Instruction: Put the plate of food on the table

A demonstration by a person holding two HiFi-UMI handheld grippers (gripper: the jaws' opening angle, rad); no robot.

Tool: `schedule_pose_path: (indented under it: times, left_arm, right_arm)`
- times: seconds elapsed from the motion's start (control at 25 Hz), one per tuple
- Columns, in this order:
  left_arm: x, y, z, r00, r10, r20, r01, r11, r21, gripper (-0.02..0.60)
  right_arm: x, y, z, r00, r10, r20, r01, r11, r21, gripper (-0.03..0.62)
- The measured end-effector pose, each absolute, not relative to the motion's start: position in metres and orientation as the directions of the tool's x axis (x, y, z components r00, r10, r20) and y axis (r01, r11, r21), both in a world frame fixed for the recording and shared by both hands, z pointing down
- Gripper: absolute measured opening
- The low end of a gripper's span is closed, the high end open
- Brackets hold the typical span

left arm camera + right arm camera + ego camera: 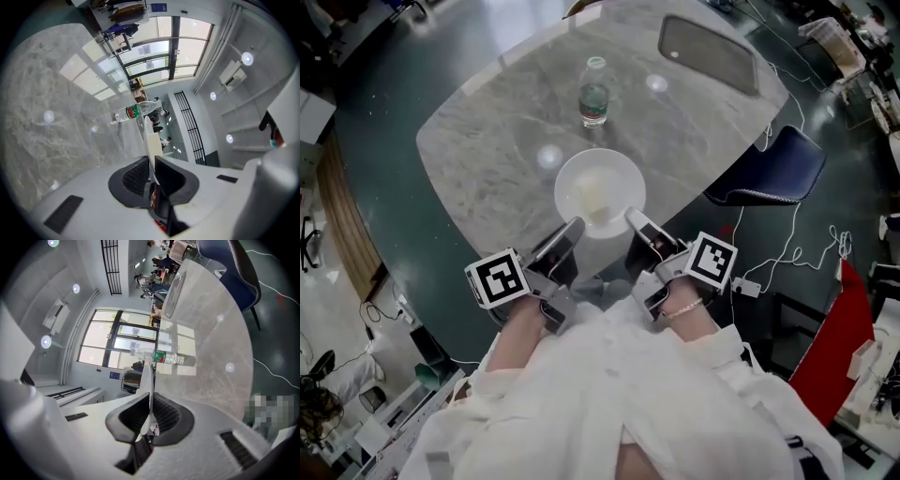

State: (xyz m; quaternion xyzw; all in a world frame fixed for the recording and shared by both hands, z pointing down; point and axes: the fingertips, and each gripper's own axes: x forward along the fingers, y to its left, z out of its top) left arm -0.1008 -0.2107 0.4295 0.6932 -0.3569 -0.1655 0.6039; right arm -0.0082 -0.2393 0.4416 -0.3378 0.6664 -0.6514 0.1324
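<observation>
Item 1. Plate (600, 192): white, round and shallow, with a pale portion of food (596, 199) at its middle. It is carried level over the near edge of the table (478, 159), gripped at its near rim from both sides. From where I stand I cannot tell whether its base touches the top.

Item 2. Left gripper (151, 163): jaws drawn narrow, pads pinching the left near rim of the plate, which shows edge-on between them. Its marker cube sits just behind the jaws.

Item 3. Right gripper (151, 401): jaws likewise narrow, clamped on the right near rim, the thin white edge standing upright between the ribbed pads.

Item 4. Table: grey marble top with rounded corners, the person standing at its near edge.

Item 5. Water bottle (594, 92): clear, green label, upright, beyond the plate toward the middle of the top, well apart from it.

Item 6. Dark rectangular mat (708, 52): lies flat at the far right corner of the table.

Item 7. Blue chair (769, 169): drawn up beside the right edge.

Item 8. Person: white sleeves (628, 394), a beaded bracelet (684, 307) on the right wrist.
</observation>
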Motion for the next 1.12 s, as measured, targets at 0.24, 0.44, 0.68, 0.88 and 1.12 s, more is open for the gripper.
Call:
schedule_pose_path:
  times: [0.24, 0.44, 0.68, 0.88, 1.12]
  left_arm:
    - [-0.099, -0.216, 0.43, 0.707, -0.675, 0.21, -0.291, -0.007, 0.957, 0.044]
    - [-0.098, -0.214, 0.431, 0.703, -0.682, 0.2, -0.282, -0.009, 0.959, 0.044]
    - [-0.092, -0.215, 0.433, 0.671, -0.713, 0.205, -0.266, 0.027, 0.964, 0.044]
    - [-0.092, -0.21, 0.441, 0.652, -0.724, 0.226, -0.253, 0.073, 0.965, 0.043]
    - [-0.083, -0.234, 0.448, 0.645, -0.728, 0.23, -0.269, 0.065, 0.961, 0.043]
  right_arm:
    - [-0.007, -0.243, 0.441, -0.727, -0.635, 0.261, -0.274, -0.079, -0.958, 0.015]
    - [-0.006, -0.243, 0.443, -0.732, -0.625, 0.272, -0.284, -0.083, -0.955, 0.014]
    - [-0.003, -0.25, 0.443, -0.758, -0.588, 0.282, -0.294, -0.077, -0.953, 0.014]
    - [-0.003, -0.246, 0.452, -0.768, -0.564, 0.304, -0.301, -0.101, -0.948, 0.014]
    - [0.004, -0.267, 0.466, -0.772, -0.539, 0.338, -0.321, -0.129, -0.938, 0.015]
